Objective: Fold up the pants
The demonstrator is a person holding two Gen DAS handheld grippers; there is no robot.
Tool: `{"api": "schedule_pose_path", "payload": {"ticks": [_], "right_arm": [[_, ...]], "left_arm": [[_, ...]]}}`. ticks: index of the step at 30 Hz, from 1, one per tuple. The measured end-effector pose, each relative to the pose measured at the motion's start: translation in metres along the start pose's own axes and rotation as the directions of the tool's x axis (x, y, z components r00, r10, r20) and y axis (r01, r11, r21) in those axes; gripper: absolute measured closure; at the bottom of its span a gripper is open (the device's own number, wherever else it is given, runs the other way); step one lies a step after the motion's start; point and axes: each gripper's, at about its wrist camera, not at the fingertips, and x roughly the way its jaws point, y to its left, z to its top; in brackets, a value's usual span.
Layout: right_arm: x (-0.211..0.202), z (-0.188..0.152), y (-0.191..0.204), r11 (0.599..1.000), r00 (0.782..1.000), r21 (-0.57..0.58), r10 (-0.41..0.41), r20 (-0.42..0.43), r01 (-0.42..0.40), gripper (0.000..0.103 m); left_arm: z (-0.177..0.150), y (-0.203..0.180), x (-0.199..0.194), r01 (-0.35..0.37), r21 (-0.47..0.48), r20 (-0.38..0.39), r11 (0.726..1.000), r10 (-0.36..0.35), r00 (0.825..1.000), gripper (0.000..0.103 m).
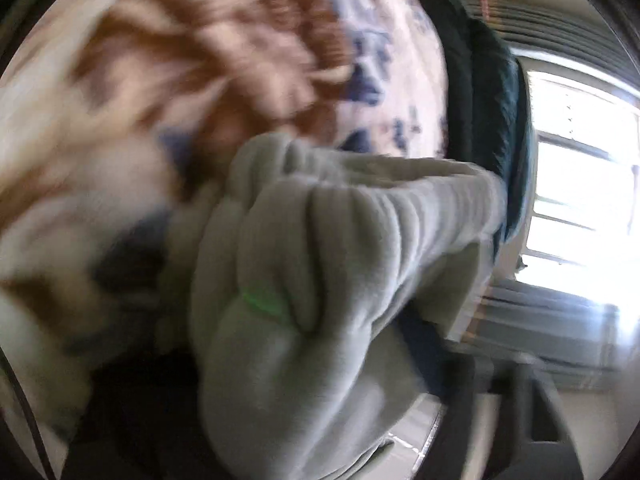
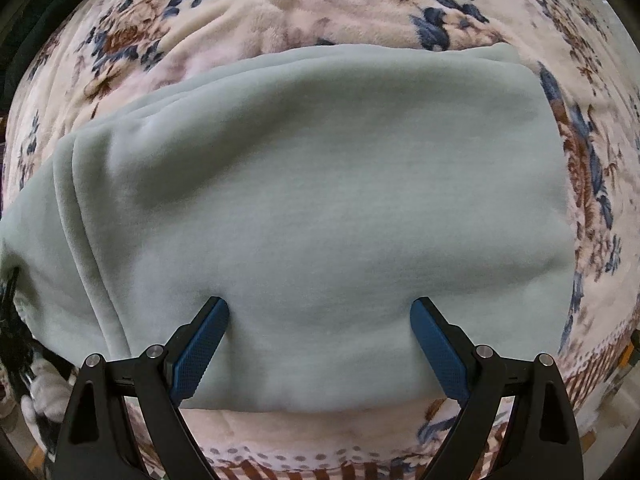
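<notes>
Bunched pale-green pants point(image 1: 304, 280) fill the blurred left view, hiding the left gripper; its grip cannot be told. Spread wide, the right gripper point(image 2: 320, 312) presses its blue pads point(image 2: 200, 348) onto the folded pants over a floral blanket point(image 2: 280, 12).

One pair of pants point(image 2: 304, 200), pale green; one floral blanket point(image 2: 280, 12) under it; my two blue pads point(image 2: 202, 344), spread apart; one window point(image 1: 580, 184).

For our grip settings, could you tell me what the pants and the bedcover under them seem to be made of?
Pale green pants: probably fleece, matte, with a soft napped surface and rounded folds. Floral blanket: seemingly plush fleece too, its fuzzy pile crumpled into soft wrinkles.
</notes>
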Motion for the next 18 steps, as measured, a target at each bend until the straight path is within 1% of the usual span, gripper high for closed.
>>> {"api": "schedule_pose_path", "payload": {"ticks": [3,5,6,8,9,10,12,13,14,15,17,18], "right_arm": [[0.000,0.000,-0.005,1.000,1.000,-0.021,0.016,0.007,-0.016,0.008],[0.000,-0.004,-0.010,0.999,0.999,-0.034,0.033,0.018,-0.032,0.008],[0.000,-0.005,-0.012,0.998,0.999,-0.035,0.046,0.022,-0.045,0.008],[-0.001,-0.007,-0.021,0.996,0.996,-0.030,0.083,0.027,-0.082,0.008],[-0.001,-0.007,-0.027,0.994,0.994,-0.024,0.103,0.031,-0.103,0.008],[-0.001,-0.007,-0.035,0.991,0.991,-0.016,0.131,0.034,-0.131,0.008],[-0.001,-0.007,-0.051,0.982,0.981,0.003,0.190,0.037,-0.190,0.008],[-0.002,-0.008,-0.060,0.974,0.974,0.017,0.223,0.039,-0.224,0.008],[-0.002,-0.008,-0.070,0.962,0.962,0.031,0.270,0.041,-0.271,0.008],[-0.003,-0.011,-0.078,0.950,0.951,0.043,0.307,0.043,-0.309,0.008],[-0.005,-0.015,-0.107,0.910,0.915,0.097,0.399,0.063,-0.403,0.008],[-0.007,-0.018,-0.116,0.895,0.903,0.121,0.423,0.074,-0.429,0.008]], "left_arm": [[-0.001,-0.021,0.006,0.003,0.075,-0.010,0.997,-0.002,1.000,0.077],[-0.008,-0.042,0.005,0.002,0.141,-0.010,0.990,0.000,1.000,0.081],[-0.011,-0.054,0.001,0.003,0.183,0.000,0.983,-0.003,1.000,0.081],[-0.031,-0.088,-0.007,0.000,0.307,0.008,0.952,-0.002,1.000,0.082],[-0.044,-0.106,-0.012,-0.001,0.366,0.015,0.930,-0.005,1.000,0.082],[-0.059,-0.124,-0.017,0.019,0.424,0.007,0.905,-0.025,1.000,0.082],[-0.097,-0.162,-0.024,0.031,0.555,-0.015,0.831,-0.027,1.000,0.082],[-0.118,-0.180,-0.026,0.052,0.612,-0.036,0.789,-0.038,0.999,0.082],[-0.146,-0.199,-0.027,0.073,0.676,-0.066,0.733,-0.038,0.997,0.082],[-0.169,-0.212,-0.026,0.079,0.718,-0.084,0.691,-0.027,0.996,0.082],[-0.225,-0.230,-0.016,0.129,0.788,-0.160,0.602,-0.002,0.987,0.082],[-0.251,-0.235,-0.009,0.146,0.810,-0.189,0.568,0.018,0.982,0.082]]}}
